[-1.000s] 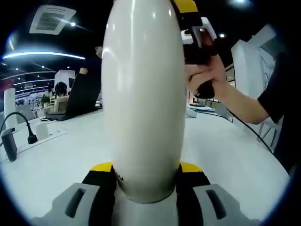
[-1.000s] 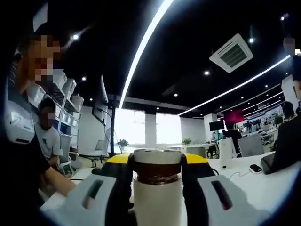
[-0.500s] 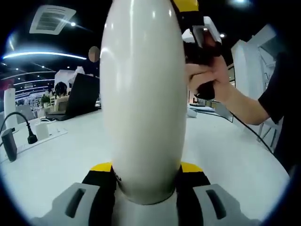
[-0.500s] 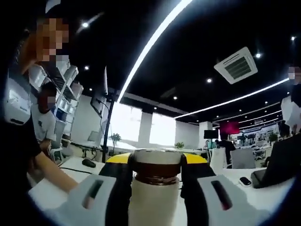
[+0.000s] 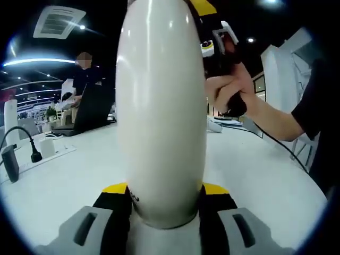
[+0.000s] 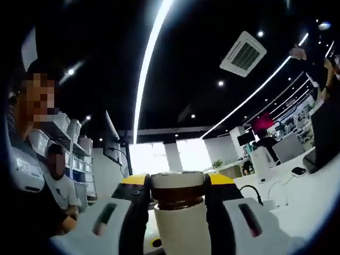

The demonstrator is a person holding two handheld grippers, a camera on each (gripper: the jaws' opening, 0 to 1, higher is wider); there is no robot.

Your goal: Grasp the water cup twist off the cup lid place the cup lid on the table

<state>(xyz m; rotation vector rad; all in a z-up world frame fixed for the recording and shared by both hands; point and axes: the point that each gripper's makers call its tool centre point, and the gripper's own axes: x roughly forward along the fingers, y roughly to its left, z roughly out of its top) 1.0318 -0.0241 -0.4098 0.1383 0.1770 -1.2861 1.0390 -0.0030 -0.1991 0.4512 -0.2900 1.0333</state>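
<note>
Closest up in the left gripper view, the left tool (image 5: 162,204) is clamped around the base of the water cup (image 5: 162,106), yellow-tipped jaws pressed on either side of the white body. The cup is so near the lens that it looks like a big tall white egg running up the middle.

In the right gripper view, the right tool (image 6: 178,186) is closed on the cup lid (image 6: 178,180), a pale cap with a brownish ring just under it, sitting between the yellow pads on top of the white body. Looks like the lid is still on, so my guess is the twisting is in progress, not finished. Whether the thread has let go yet, I can't tell.

A bit further out in the left gripper view, the person's hand (image 5: 231,93) holds the right tool up by the cup's top, with the white worktop (image 5: 265,170) below. Far back there's a laptop (image 5: 93,109), a black cable plug (image 5: 34,155), ceiling lights and people.

What could go wrong: the body is smooth and rounded, so it could spin inside the left jaws instead of the lid unscrewing. Also, if the lid pops free suddenly, the cup could tip or slosh.
</note>
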